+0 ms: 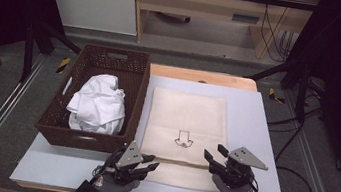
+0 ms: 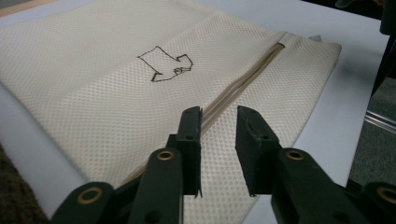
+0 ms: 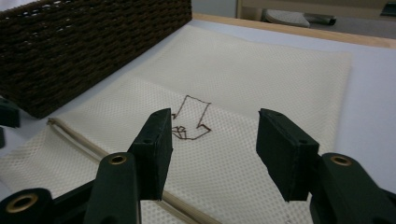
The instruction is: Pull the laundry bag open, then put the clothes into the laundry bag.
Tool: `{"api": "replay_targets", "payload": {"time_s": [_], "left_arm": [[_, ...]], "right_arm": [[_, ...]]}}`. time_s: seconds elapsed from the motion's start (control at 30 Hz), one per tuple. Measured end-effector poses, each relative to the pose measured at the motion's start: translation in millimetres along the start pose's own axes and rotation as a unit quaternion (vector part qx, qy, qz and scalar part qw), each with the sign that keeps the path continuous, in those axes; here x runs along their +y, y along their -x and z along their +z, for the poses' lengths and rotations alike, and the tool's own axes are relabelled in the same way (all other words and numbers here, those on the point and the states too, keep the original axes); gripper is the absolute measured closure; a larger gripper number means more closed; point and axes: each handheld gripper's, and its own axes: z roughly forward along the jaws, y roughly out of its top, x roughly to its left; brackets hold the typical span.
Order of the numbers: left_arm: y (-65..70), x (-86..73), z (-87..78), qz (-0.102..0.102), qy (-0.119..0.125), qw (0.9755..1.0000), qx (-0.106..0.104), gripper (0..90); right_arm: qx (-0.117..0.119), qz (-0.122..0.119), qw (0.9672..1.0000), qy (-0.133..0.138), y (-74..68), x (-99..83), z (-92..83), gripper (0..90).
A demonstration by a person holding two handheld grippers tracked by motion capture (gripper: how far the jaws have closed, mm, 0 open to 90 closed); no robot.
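Hovering over the near end of the mesh bag [image 1: 186,113] with both tools empty. Left gripper [image 1: 153,164] at the bag's near left corner, jaws a narrow gap apart, nothing between them, pads clear of the cloth. Right gripper [image 1: 214,151] above the bag's near right part, jaws spread wide, likewise holding nothing.

Looking along the left gripper's jaws: aimed down the zipper [image 2: 247,77], running across the bag just ahead of the tips. Hard to tell whether it is shut along its whole length, and its slider cannot be made out. The bag itself lying flat and unlifted on the table [image 1: 253,138].

Farther up the bag, past the zipper, a hand-drawn arrow [image 1: 183,139] pointing back toward it. Left of the bag, just beside its long edge, a woven basket [image 1: 55,110] holding a crumpled white garment [image 1: 99,103], not yet handled.

Judged as the opening step: getting the bag unzipped before anything goes inside.

Calling next, most likely, for a low, shallow approach to the thin flat cloth. Pinning the mesh beside the zipper with the left gripper, narrowing the right gripper's jaws, then finding the slider and drawing it along the bag's near end without bunching the fabric.
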Motion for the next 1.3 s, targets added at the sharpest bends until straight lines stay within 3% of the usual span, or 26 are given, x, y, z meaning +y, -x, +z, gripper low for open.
{"api": "replay_targets", "payload": {"time_s": [0.23, 0.47, 0.7, 0.93, 1.17, 1.3], "left_arm": [[7.3, -1.1, 25.4, 0.010, -0.032, 0.9992, -0.024, 88.9], [10.9, -9.2, 40.2, 0.022, -0.052, 0.9979, -0.031, 89.1], [10.7, -16.8, 49.3, 0.020, -0.066, 0.9969, -0.037, 89.2], [10.8, -17.0, 50.6, 0.019, -0.069, 0.9968, -0.037, 89.1], [13.6, -17.1, 50.7, 0.032, -0.070, 0.9966, -0.028, 89.1], [12.3, -17.2, 51.1, 0.025, -0.070, 0.9967, -0.033, 89.2]], "right_arm": [[0.016, -0.010, 0.9997, -0.017, -13.8, -0.2, 10.4, 46.3], [0.025, -0.010, 0.9989, -0.037, -20.0, -5.5, 21.6, 46.2], [0.033, -0.011, 0.9978, -0.056, -24.5, -10.6, 32.6, 47.0], [0.043, -0.017, 0.9959, -0.078, -29.8, -16.3, 41.0, 49.9], [0.050, -0.022, 0.9937, -0.098, -34.9, -21.9, 47.2, 51.4], [0.049, -0.028, 0.9924, -0.109, -36.5, -24.4, 50.6, 53.2]]}}
